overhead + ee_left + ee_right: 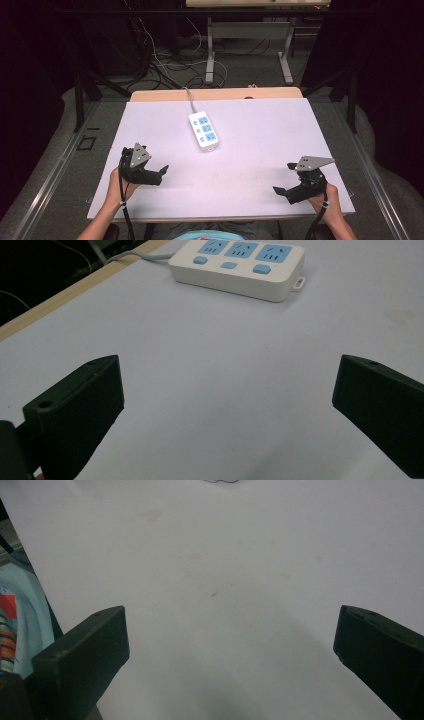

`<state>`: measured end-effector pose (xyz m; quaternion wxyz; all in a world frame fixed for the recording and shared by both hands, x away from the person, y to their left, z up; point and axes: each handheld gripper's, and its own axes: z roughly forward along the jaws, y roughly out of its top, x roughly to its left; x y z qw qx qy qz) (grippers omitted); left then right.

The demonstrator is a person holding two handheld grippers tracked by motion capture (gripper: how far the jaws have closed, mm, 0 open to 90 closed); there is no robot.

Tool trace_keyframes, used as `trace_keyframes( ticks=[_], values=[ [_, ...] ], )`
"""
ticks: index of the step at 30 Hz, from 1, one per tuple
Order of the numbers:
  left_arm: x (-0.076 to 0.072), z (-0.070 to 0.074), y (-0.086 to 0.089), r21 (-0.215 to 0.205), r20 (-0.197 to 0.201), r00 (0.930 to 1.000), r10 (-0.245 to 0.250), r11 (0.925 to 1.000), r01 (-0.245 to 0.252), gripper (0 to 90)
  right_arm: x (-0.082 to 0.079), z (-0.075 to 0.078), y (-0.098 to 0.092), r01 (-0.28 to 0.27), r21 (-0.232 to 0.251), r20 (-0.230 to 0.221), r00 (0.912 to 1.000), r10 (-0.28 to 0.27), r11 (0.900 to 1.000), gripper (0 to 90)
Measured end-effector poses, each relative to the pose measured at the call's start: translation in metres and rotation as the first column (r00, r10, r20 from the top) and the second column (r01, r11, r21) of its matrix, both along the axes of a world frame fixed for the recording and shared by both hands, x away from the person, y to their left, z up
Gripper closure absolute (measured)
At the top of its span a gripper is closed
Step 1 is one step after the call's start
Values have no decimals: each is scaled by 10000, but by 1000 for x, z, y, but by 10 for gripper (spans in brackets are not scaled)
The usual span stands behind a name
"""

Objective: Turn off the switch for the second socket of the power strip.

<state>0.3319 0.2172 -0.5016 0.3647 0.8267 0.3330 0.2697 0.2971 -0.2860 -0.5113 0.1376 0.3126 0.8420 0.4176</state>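
Each hand holds a black two-jaw gripper. The left gripper (161, 173) carries a grey three-cornered plate (139, 154) on top, with small holes in it, and a black cable (124, 202) trails from it toward the table's near edge. The right gripper (284, 178) has the same kind of grey plate (312, 162). In the gripper views the jaws are thick matte black blocks with a fine ribbed inner face and small round screw holes on top. The person wears a light blue top (215, 235), and a pale band (326, 204) sits at the right wrist.

Lab, floor cables (165, 65), dark curtains (380, 60)
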Motion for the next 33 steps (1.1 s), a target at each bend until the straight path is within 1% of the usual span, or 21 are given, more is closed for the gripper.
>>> trace_keyframes(
  ticks=[1, 2, 3, 4, 7, 8, 9, 13, 14, 17, 18, 19, 20, 22, 24, 28, 29, 30, 31, 32, 33],
  values=[
    [2, 0, 0, 50, 0, 10000, -26, 10000, 26, 0, 0, 0, 0, 0, 0, 0, 10000, 0, 10000, 7],
    [3, 0, -1, 98, -14, 10000, -64, 9999, 64, 1, 0, 0, 0, -67, -7, -95, 9999, 67, 10000, 6],
    [4, 0, -2, -3, 9, 10000, -41, 10000, 41, 1, 0, 0, 0, -41, 13, -15, 10000, 41, 10000, 6],
    [5, 0, -3, -18, 9, 10000, -41, 10000, 41, 1, 0, 0, 0, -41, 13, -15, 10000, 41, 10000, 6],
    [9, 0, -4, 151, 52, 9999, -103, 9998, 102, 1, 1, 0, 0, -58, -22, 10, 10000, 58, 10000, 6],
    [9, 0, -4, 151, 52, 9999, -103, 9998, 102, 1, 1, 0, 0, -52, -6, -4, 10000, 52, 10000, 7],
    [10, 0, -5, 53, 33, 10000, -72, 10000, 72, 1, 1, 0, 0, -53, -9, -4, 10000, 53, 10000, 7],
    [14, 1, -7, 107, 56, 9999, -99, 9999, 98, 1, 0, -1, 0, -39, 3, -48, 10000, 39, 10000, 7],
    [15, 1, -7, 193, 119, 9998, -133, 9997, 131, 1, 0, -1, 0, -22, 5, -77, 10000, 22, 10000, 7],
    [17, 1, -8, 101, 61, 9999, -149, 9998, 148, 1, 0, -1, 0, -27, -58, -23, 10000, 26, 10000, 7],
    [18, 1, -9, 166, 114, 9998, -155, 9997, 153, 1, 0, -1, 0, -27, -58, -23, 10000, 26, 10000, 7],
    [19, 1, -9, 87, 89, 9999, -117, 9999, 116, 1, 1, -1, 0, -24, -64, -12, 10000, 24, 10000, 7],
    [20, 1, -10, 169, 77, 9998, -159, 9997, 158, 1, 1, -1, 0, -45, -58, -9, 10000, 45, 10000, 7],
    [22, 1, -11, 128, 86, 9998, -162, 9998, 160, 1, 1, -1, 0, -35, -90, 10, 10000, 35, 10000, 7],
    [25, 1, -12, 177, 39, 9999, -166, 9997, 165, 1, 1, -1, 0, -88, -89, -86, 9999, 87, 9999, 7],
    [29, 1, -14, 253, 72, 9997, -239, 9994, 237, 1, 1, -1, 0, -136, -100, -42, 9999, 136, 9999, 7],
    [30, 1, -15, 155, 63, 9998, -192, 9997, 191, 1, 1, -1, 0, -129, -95, -58, 9999, 129, 9999, 7],
    [32, 1, -15, 225, 48, 9997, -230, 9995, 229, 1, 1, -1, 0, -107, -85, -83, 9999, 106, 9999, 7],
    [33, 0, -16, 192, 104, 9997, -205, 9996, 203, 1, 2, -1, 0, -122, -125, -31, 9999, 122, 9998, 8],
    [34, 1, -16, 371, 41, 9996, -280, 9989, 279, 1, 2, -1, 0, -128, -128, -19, 9999, 127, 9998, 8],
    [35, 0, -18, 198, -8, 9998, -219, 9996, 219, 1, 2, -1, 0, -128, -128, -19, 9999, 127, 9998, 8]
  ],
)
